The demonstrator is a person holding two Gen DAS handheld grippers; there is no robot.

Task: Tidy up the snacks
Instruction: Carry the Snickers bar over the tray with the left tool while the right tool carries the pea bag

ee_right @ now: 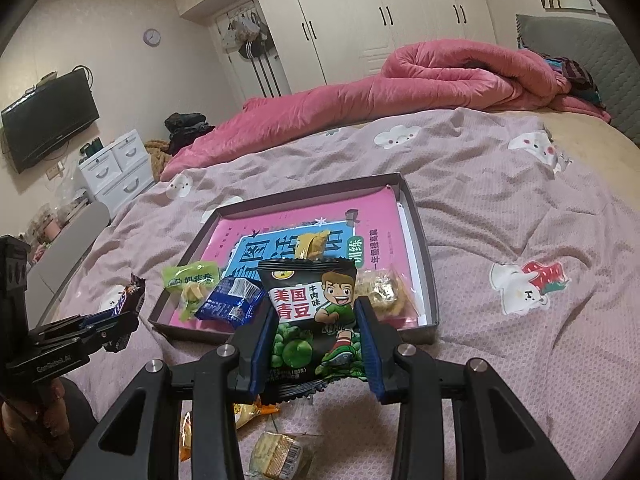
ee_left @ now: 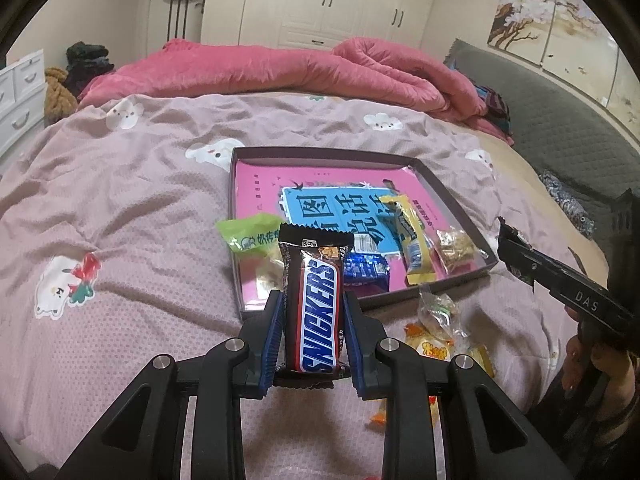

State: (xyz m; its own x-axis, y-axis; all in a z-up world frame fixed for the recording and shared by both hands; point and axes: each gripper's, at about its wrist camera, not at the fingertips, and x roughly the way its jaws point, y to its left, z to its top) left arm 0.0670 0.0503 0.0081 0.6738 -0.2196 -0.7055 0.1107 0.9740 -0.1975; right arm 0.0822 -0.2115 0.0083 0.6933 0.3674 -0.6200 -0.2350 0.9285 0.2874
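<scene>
Your left tongs [ee_left: 310, 332] clamp the chocolate bar [ee_left: 316, 300]; your right tongs [ee_right: 316, 344] clamp the pea packet [ee_right: 316, 312]. Both hang at the tray's [ee_right: 424, 248] near edge. Carry each over bare tray floor, then release.

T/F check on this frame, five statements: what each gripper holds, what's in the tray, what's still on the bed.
1. The left gripper holds a Snickers bar. True.
2. The right gripper is empty. False: its fingers clamp a black green-pea snack bag.
3. The blue packet lies inside the tray. True.
4. The tray holds no snacks yet. False: a green packet, the blue packet, a yellow stick packet and a clear bag lie in it.
5. Loose snacks remain on the bedspread outside the tray's near edge. True.
</scene>
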